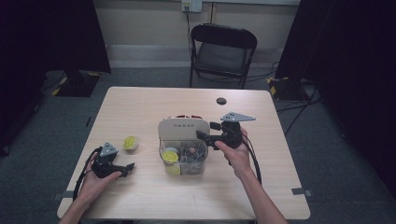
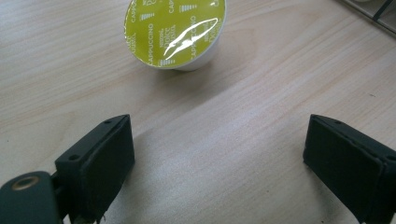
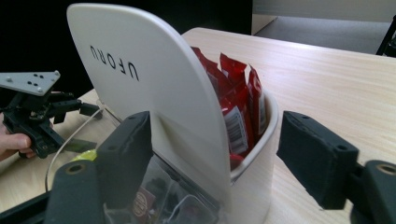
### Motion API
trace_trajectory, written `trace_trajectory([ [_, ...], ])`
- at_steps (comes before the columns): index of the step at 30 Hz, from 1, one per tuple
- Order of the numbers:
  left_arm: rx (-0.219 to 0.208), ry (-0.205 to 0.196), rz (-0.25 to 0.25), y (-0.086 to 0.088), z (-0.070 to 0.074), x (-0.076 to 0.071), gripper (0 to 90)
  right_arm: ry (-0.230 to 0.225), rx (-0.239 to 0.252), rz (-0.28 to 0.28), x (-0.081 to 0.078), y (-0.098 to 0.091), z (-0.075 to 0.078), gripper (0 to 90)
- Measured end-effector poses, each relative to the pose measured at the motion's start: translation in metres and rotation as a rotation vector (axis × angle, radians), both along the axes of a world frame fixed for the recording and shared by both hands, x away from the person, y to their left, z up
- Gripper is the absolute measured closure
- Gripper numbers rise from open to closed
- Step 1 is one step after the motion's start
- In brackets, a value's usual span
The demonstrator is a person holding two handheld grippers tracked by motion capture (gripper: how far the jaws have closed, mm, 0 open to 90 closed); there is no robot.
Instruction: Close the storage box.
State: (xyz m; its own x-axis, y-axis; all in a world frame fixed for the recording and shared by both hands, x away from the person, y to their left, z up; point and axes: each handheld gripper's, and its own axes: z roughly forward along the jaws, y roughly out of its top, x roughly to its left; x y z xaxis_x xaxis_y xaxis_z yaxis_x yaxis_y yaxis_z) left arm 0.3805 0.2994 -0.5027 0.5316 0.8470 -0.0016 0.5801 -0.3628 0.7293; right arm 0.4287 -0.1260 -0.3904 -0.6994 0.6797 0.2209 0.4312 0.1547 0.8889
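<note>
A white organiser box (image 1: 183, 140) stands mid-table, its lid (image 3: 140, 79) marked UFORU raised upright. Red sachets (image 3: 238, 107) fill the rear compartment behind the lid. The clear front compartments (image 1: 184, 158) hold a yellow-green capsule (image 1: 170, 156) and other small items. My right gripper (image 3: 215, 154) is open at the box's right side, one jaw on each side of the lid's edge, touching nothing. A second yellow-green cappuccino capsule (image 2: 175, 32) lies on its side on the table (image 1: 130, 142). My left gripper (image 2: 219, 154) is open just short of it, low over the wood.
A black folding chair (image 1: 223, 49) stands beyond the table's far edge. A dark round grommet (image 1: 221, 101) sits in the tabletop behind the box. Bare wood (image 1: 140, 107) spreads left of and behind the box. My left gripper (image 3: 35, 112) also appears far off in the right gripper view.
</note>
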Motion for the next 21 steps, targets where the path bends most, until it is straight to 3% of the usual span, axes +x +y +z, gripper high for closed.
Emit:
trace_trajectory([
  [4,0.002,0.002,0.0,0.0,0.0,0.0,7.8,0.0,0.017,0.017,-0.001,0.002,0.003,36.3],
  [8,0.002,0.002,0.0,0.0,0.0,0.0,7.8,-0.036,0.035,0.032,-0.007,0.007,0.006,46.3],
  [21,0.003,0.002,0.0,0.0,0.0,0.0,7.8,-0.037,0.037,0.064,-0.019,0.005,0.011,48.9],
])
